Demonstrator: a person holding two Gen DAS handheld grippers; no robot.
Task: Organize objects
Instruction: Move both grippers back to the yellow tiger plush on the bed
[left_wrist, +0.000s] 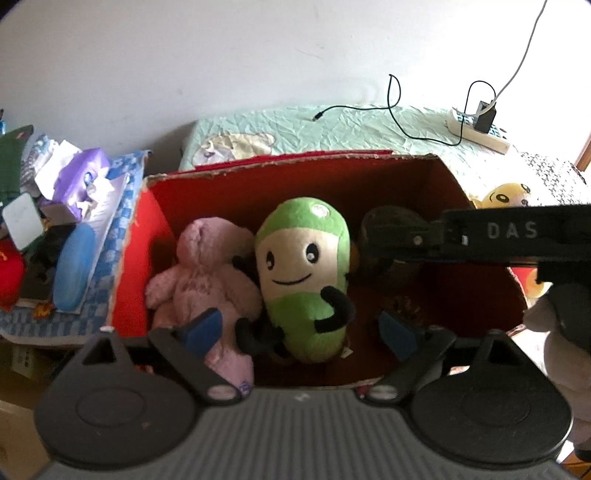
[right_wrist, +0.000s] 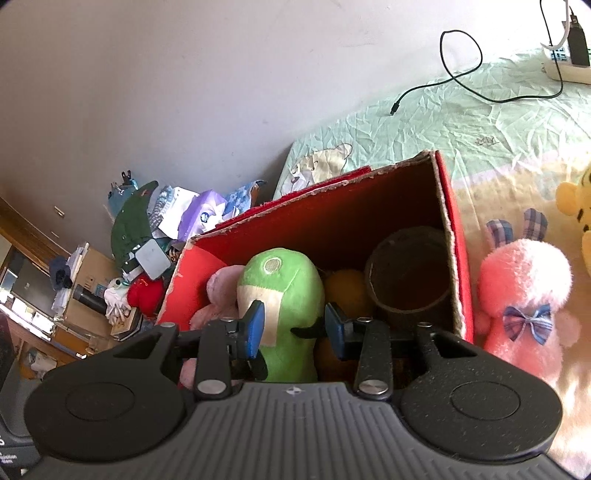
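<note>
We see the green plush (left_wrist: 304, 280) in the red box (left_wrist: 129, 266), pink plush (left_wrist: 207, 273) touching its left, dark cup (right_wrist: 408, 273) at the box's right end. Left tool (left_wrist: 301, 330) spread wide over the box, gripping nothing. Right tool (right_wrist: 295, 326) part-spread around the green plush; contact unclear. Pink bunny (right_wrist: 524, 306) just outside the box's right wall, on the bed.

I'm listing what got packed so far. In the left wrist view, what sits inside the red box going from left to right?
Pink plush toy → green smiling plush toy → dark round container, partly hidden behind the right gripper's body.
</note>
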